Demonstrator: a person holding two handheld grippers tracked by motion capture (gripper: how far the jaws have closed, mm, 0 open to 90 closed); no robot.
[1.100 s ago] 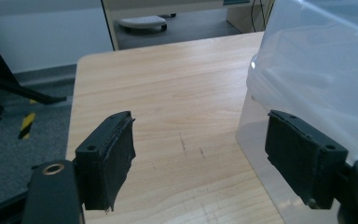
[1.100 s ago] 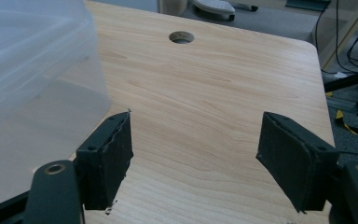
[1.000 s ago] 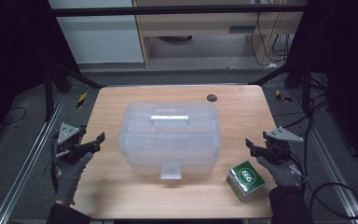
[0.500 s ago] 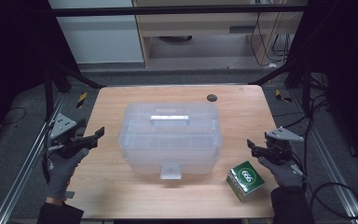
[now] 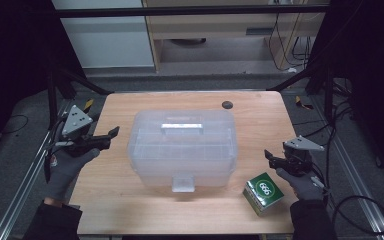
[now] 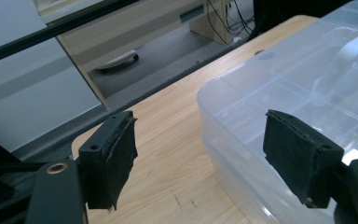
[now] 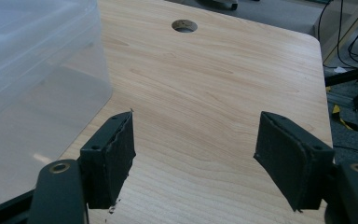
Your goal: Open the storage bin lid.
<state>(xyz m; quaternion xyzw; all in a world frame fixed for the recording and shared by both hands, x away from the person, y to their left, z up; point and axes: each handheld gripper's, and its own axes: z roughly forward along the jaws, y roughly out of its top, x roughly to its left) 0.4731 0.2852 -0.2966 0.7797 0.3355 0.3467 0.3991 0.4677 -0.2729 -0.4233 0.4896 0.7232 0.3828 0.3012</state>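
the left claw (image 5: pixel 111 134) has its jaws apart with nothing between them, pointing at the left end of the clear plastic box (image 5: pixel 182 150), near it but not touching. the right claw (image 5: pixel 270 157) is also spread and empty, over bare table (image 5: pixel 260 120) right of the box, just beyond the green carton (image 5: pixel 264 192). the work looks barely begun: the lid is shut, its front latch (image 5: pixel 183 183) down, nothing gripped. the carton's white writing looks like "666"; the box carries no label i can read.
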